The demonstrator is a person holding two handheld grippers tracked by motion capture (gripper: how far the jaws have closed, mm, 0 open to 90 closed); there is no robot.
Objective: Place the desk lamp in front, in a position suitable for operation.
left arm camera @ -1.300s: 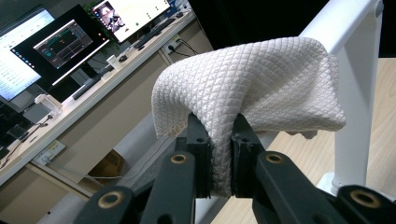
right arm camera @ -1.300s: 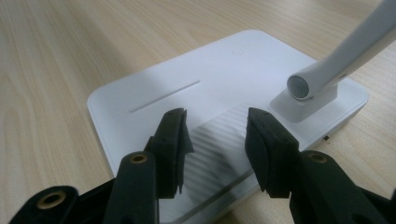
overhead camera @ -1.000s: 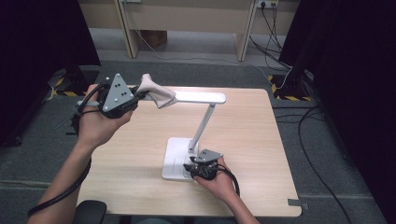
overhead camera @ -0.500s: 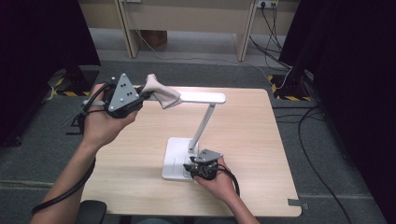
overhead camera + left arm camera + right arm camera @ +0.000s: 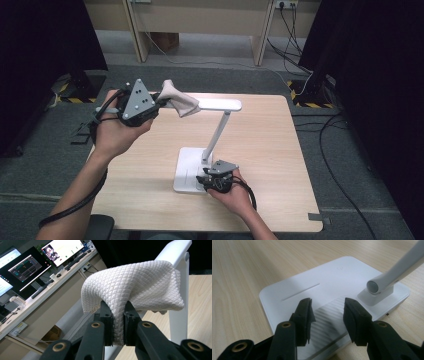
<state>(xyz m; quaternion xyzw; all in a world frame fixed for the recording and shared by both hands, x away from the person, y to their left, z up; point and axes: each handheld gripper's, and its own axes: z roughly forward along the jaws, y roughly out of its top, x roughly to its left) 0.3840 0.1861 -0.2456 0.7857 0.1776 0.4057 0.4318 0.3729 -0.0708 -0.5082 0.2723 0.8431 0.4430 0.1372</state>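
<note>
Looking nearest first, I see my right hand-held gripper (image 5: 209, 181) low at the near edge of the white lamp base (image 5: 187, 170), its jaws spread apart; the right gripper view puts those jaws (image 5: 327, 315) over the base's ribbed strip with nothing between them, and I cannot tell whether they touch the base. That close view also brings out a thin groove in the base and the round foot of the lamp's arm (image 5: 387, 277), details too small from above. Farther out, the high view has the arm (image 5: 216, 134) rising tilted from the base on the wooden surface (image 5: 280, 165) to a flat head (image 5: 220, 104). My left hand-held gripper (image 5: 161, 98) is held up above the surface's far left corner, clenched on a white cloth (image 5: 179, 100) that lies against the head's left end. The left gripper view shows the cloth's quilted diamond weave (image 5: 135, 285) pinched between the jaws (image 5: 117, 322), and beyond it monitors (image 5: 25, 267) on a long desk.
</note>
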